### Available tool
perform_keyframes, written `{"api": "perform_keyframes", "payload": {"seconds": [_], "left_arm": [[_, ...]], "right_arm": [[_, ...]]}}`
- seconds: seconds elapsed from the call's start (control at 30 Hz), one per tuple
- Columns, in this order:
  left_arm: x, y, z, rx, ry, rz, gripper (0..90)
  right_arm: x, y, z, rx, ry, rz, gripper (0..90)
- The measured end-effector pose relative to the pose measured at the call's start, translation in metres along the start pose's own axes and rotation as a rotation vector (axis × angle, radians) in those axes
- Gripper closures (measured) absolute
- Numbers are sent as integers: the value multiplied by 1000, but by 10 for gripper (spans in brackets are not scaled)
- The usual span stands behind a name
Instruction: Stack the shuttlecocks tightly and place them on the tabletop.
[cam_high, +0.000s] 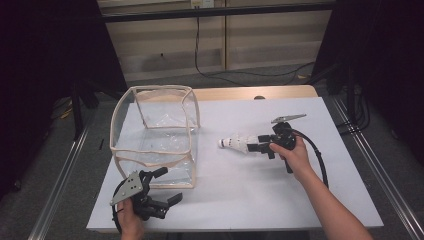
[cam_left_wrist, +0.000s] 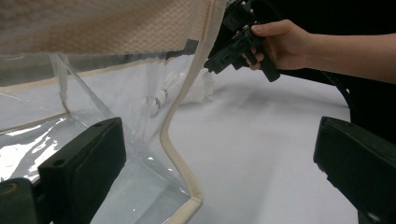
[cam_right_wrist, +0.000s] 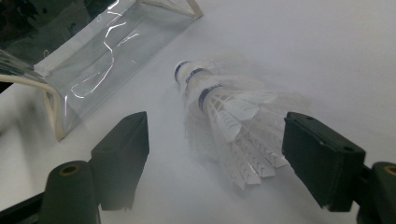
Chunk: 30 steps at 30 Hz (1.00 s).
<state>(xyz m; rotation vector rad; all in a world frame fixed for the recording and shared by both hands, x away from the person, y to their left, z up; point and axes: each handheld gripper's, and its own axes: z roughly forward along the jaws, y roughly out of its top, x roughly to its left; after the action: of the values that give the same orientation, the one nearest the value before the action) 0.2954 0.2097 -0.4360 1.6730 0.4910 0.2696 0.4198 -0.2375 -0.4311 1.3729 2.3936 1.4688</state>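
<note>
The work in hand appeared to be packing shuttlecocks (cam_high: 239, 143) into the clear bag (cam_high: 155, 135). The stage was judged to be the pick-up: nothing had yet been gripped.

Position of the goods: a short nested stack of white feathered shuttlecocks lay on its side on the white table (cam_high: 280, 200), right of the bag and apart from it, cork ends pointing toward the bag. In the right gripper view at least three banded corks could be counted; the feathers were blurred.

Right gripper (cam_high: 260, 146): held in the person's right hand (cam_high: 296, 157), jaws spread wide on either side of the feather end of the stack. In the right gripper view both pads stood clear of the feathers, with no contact evident.

Left gripper (cam_high: 167, 187): low at the near corner of the bag, jaws wide apart and holding nothing. In the left gripper view the cream-edged corner seam (cam_left_wrist: 180, 154) rose between the two jaws, untouched as far as could be told.

The bag stood open at the top, its trimmed rim sagging somewhat.

Next move, as judged: the right jaws would need to close gently on the feather skirts, since a hard squeeze could crush them, while the left closed on the bag's edge to steady it. The stack would then want lifting over the rim.
</note>
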Motion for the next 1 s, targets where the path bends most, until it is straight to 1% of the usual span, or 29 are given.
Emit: {"api": "perform_keyframes", "payload": {"seconds": [0.13, 0.3, 0.43, 0.5, 0.7, 0.8, 0.9, 1.0], "left_arm": [[0, 0, 0, 0, 1, 0, 26], [0, 0, 0, 2, 1, 3, 26], [0, 0, 0, 2, 0, 3, 26], [0, 0, 1, 0, -1, -3, 26], [0, 0, 1, 3, -3, 0, 26], [1, -1, 1, 2, -3, 1, 26], [1, -1, 1, 4, -4, 3, 26], [1, -1, 1, 6, -3, 4, 26]], "right_arm": [[1, 1, -1, -6, 9, 1, 213], [3, 0, 0, -2, 8, 3, 201], [4, 0, 4, -2, 7, -2, 195], [5, 0, 6, 1, 6, -1, 194], [6, 0, 12, -8, 6, 4, 183], [6, 0, 16, -12, 7, 6, 163], [6, -1, 19, -4, 22, 13, 154], [6, -2, 22, 4, 22, 23, 124]]}}
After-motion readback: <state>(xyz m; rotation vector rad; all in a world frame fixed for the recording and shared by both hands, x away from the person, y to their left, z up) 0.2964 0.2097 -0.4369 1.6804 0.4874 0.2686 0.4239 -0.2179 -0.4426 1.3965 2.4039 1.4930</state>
